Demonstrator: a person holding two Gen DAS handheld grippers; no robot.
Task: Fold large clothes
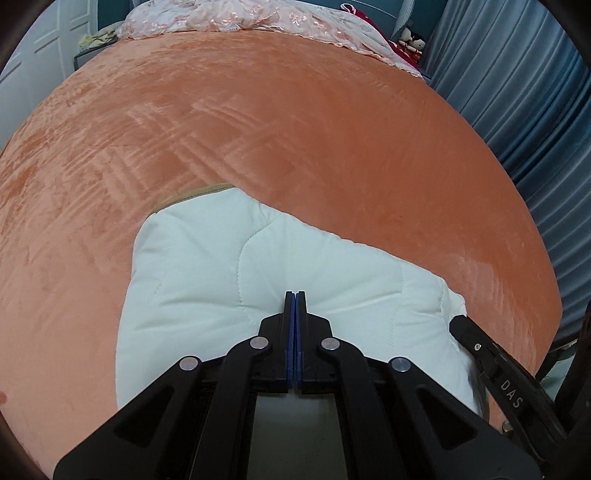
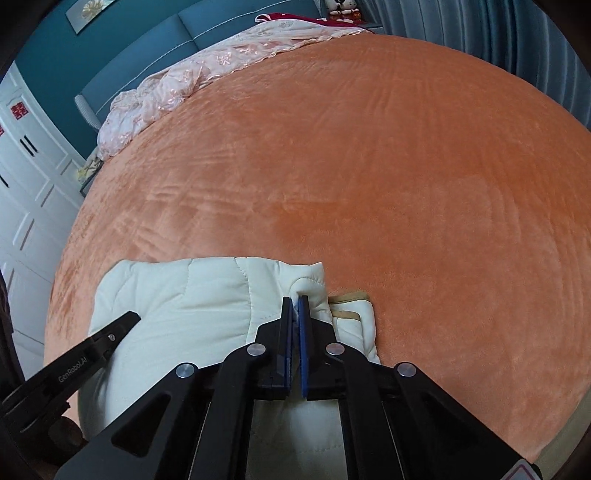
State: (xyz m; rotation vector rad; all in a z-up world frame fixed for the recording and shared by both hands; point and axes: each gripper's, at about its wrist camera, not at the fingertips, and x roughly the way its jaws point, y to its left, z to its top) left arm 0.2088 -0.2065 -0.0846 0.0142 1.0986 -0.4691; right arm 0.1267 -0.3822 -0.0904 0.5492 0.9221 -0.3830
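Observation:
A white quilted padded garment (image 1: 229,280) with tan trim lies folded in a bundle near the front edge of the orange bed (image 1: 295,129). My left gripper (image 1: 295,295) is shut, its tips over the garment's top; no fabric shows between the pads. My right gripper (image 2: 295,301) is shut on a pinch of the white garment (image 2: 184,302) near its tan-trimmed edge. The right gripper also shows at the garment's right corner in the left wrist view (image 1: 458,319). The left gripper shows at the garment's left side in the right wrist view (image 2: 135,316).
A pink embroidered bedspread (image 1: 258,18) is heaped at the head of the bed (image 2: 406,166). Blue curtains (image 1: 517,92) hang on the right. White wardrobe doors (image 2: 26,184) stand on the left. A teal headboard (image 2: 147,44) is at the back.

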